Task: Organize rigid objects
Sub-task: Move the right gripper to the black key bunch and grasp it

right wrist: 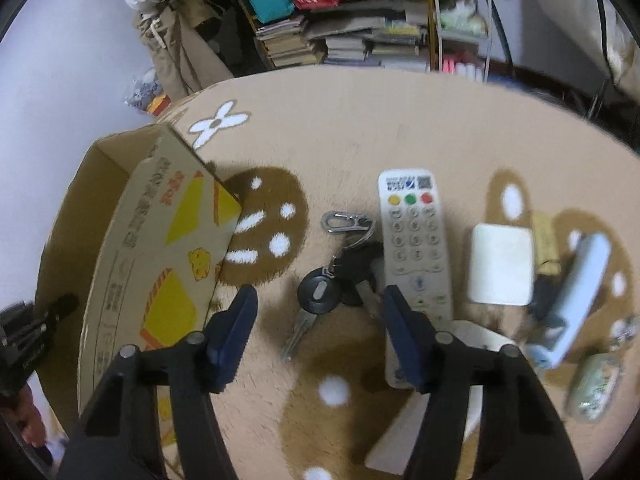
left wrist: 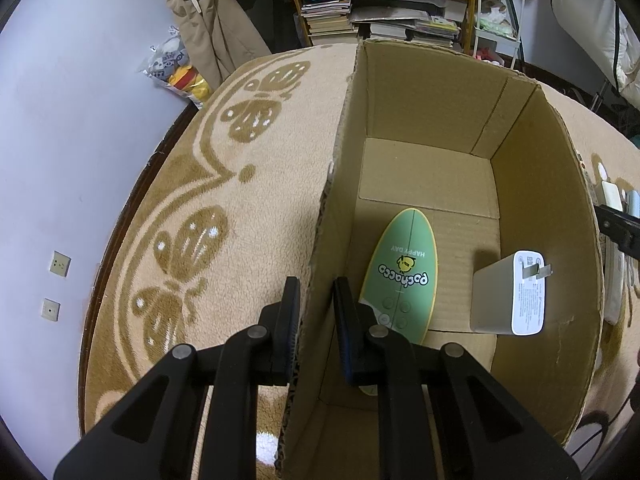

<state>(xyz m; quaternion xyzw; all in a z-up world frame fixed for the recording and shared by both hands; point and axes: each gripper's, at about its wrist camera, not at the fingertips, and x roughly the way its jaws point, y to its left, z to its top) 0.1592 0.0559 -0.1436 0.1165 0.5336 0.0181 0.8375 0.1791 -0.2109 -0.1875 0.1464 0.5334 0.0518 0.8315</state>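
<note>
An open cardboard box (left wrist: 420, 92) stands on the patterned rug; it also shows at the left of the right wrist view (right wrist: 132, 240). Inside lie a green oval Pochacco remote (left wrist: 402, 272) and a white plug adapter (left wrist: 508, 294). My left gripper (left wrist: 316, 292) is shut on the box's left wall, one finger outside and one inside. My right gripper (right wrist: 318, 300) is open above a bunch of keys with a black fob (right wrist: 320, 294). A white remote (right wrist: 414, 240) lies just right of the keys.
On the rug to the right lie a white square block (right wrist: 502, 264), a light blue stapler-like object (right wrist: 576, 292), a brown item (right wrist: 546, 244), a small green packet (right wrist: 596, 388) and a white flat object (right wrist: 472, 360). Shelves with books (right wrist: 352, 40) stand behind.
</note>
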